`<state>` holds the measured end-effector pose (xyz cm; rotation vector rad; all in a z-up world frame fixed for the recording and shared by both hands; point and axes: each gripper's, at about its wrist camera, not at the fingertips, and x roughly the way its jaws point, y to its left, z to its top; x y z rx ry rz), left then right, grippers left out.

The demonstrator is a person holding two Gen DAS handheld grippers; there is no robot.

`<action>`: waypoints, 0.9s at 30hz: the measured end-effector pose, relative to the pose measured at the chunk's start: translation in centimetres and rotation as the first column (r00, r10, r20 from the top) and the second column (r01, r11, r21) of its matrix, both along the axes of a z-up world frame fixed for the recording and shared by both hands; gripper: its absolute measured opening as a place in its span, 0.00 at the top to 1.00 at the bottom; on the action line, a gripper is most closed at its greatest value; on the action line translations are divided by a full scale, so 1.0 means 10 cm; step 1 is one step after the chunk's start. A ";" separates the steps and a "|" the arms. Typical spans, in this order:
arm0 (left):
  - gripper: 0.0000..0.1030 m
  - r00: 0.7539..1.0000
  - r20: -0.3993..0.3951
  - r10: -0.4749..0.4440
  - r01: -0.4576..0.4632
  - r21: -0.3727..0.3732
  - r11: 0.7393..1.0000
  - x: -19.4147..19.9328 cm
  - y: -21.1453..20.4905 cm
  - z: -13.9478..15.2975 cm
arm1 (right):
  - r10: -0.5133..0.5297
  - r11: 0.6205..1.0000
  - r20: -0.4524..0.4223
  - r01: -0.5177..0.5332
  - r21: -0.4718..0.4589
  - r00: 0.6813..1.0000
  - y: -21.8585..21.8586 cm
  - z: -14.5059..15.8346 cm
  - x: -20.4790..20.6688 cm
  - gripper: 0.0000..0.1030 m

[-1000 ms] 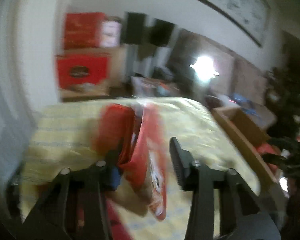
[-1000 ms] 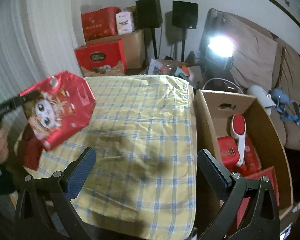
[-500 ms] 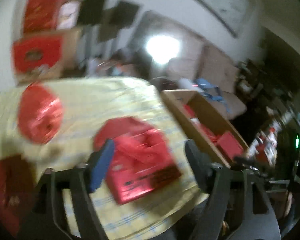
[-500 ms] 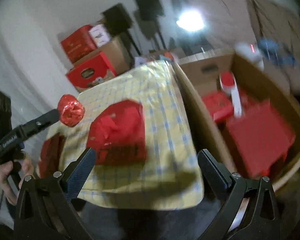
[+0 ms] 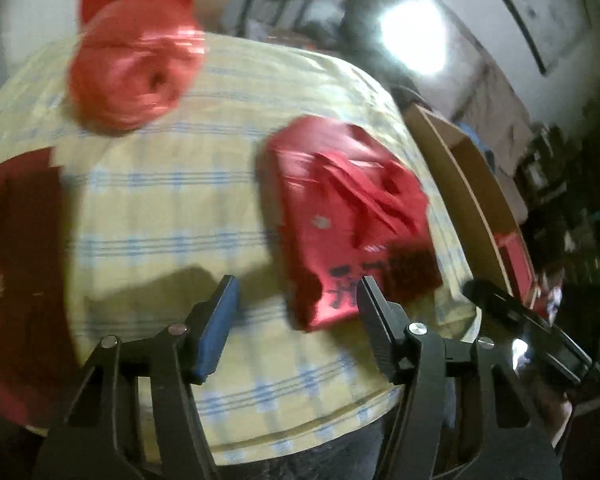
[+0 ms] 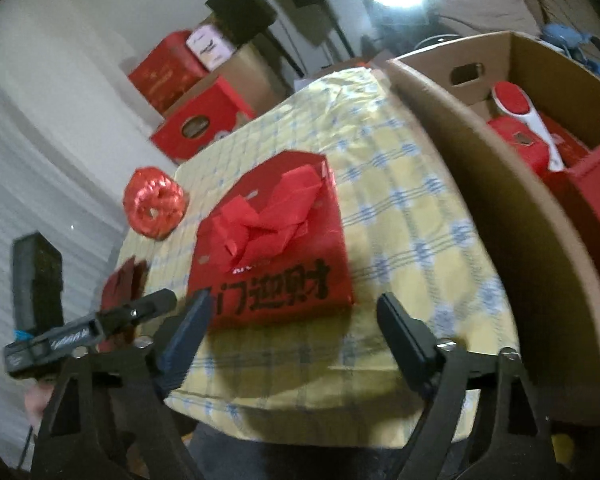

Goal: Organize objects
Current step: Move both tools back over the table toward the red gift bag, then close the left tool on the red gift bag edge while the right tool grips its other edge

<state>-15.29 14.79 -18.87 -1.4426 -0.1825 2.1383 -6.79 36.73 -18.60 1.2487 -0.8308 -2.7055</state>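
Note:
A flat red packet with black characters and loose red paper on top (image 6: 276, 256) lies on the yellow checked tablecloth (image 6: 404, 208), near the front edge. It also shows in the left wrist view (image 5: 352, 220). A round red foil ball (image 6: 154, 208) sits at the cloth's far left; it is blurred in the left wrist view (image 5: 132, 64). My right gripper (image 6: 292, 332) is open and empty, just in front of the packet. My left gripper (image 5: 296, 312) is open and empty, low over the cloth beside the packet's near corner.
An open cardboard box (image 6: 480, 152) stands right of the table, holding red boxes and a red-and-white brush (image 6: 520, 108). A dark red item (image 5: 16, 264) lies at the cloth's left edge. Red cartons (image 6: 196, 120) and black speakers stand at the back wall.
The left gripper has let go of the red cartoon bag it held a second ago. The red packet and foil ball now lie on the cloth. Both grippers have moved closer to the packet.

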 end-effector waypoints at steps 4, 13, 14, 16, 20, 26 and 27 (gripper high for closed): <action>0.45 1.000 -0.004 0.022 -0.022 0.019 1.000 -0.01 0.13 -0.07 | -0.017 0.999 0.010 0.017 -0.027 1.000 0.03 -0.17 -0.07 0.40; 0.49 0.999 0.019 0.042 -0.042 -0.008 0.999 0.24 0.14 -0.03 | -0.010 0.999 0.025 0.010 0.033 1.000 0.00 -0.15 0.09 0.69; 0.49 0.999 0.029 0.039 -0.038 -0.008 0.999 0.30 0.12 -0.03 | -0.005 1.000 0.022 0.005 0.018 1.000 -0.01 -0.11 0.21 0.69; 0.49 0.999 0.048 0.026 -0.025 -0.010 1.000 0.52 0.01 0.00 | 0.008 1.000 0.018 -0.008 -0.011 1.000 -0.03 -0.06 0.38 0.69; 0.49 0.995 0.096 0.028 -0.031 0.025 0.999 0.93 -0.13 0.00 | 0.014 0.997 0.041 -0.011 -0.077 0.999 -0.07 -0.06 0.88 0.69; 0.43 0.991 0.123 0.057 -0.064 0.048 0.997 1.06 -0.18 -0.07 | -0.039 0.988 0.065 0.048 -0.150 0.997 0.02 -0.19 1.25 0.65; 0.39 0.988 0.133 0.079 -0.086 0.054 0.995 1.05 -0.22 -0.08 | -0.057 0.985 0.074 0.068 -0.158 0.996 0.06 -0.20 1.27 0.57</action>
